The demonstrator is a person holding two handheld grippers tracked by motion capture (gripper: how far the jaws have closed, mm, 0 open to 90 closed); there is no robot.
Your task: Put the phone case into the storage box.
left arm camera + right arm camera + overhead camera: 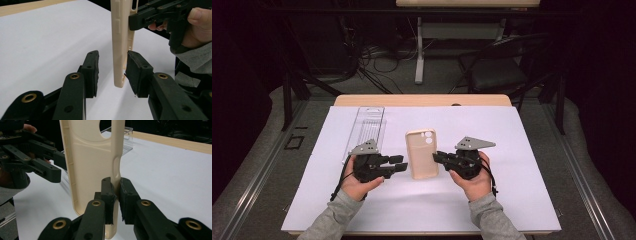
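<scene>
A beige phone case (pixel 422 155) sits at the middle of the white sheet (pixel 517 150), camera cut-out toward the far side. My right gripper (pixel 437 157) is shut on the case's right rim; in the right gripper view its pads (pixel 115 182) pinch the thin side wall of the case (pixel 92 165). My left gripper (pixel 403 163) reaches in from the left. In the left gripper view the case edge (pixel 121 37) stands between its jaws (pixel 112 62): the right pad lies against it and the left pad stands off with a gap. The right gripper (pixel 132 21) holds the case farther up.
A clear plastic package tray (pixel 367 125) lies on the sheet at the back left, behind the left hand. The wooden table edge (pixel 422 100) runs along the far side. Beyond it stand a dark chair (pixel 507 65) and a desk leg among floor cables.
</scene>
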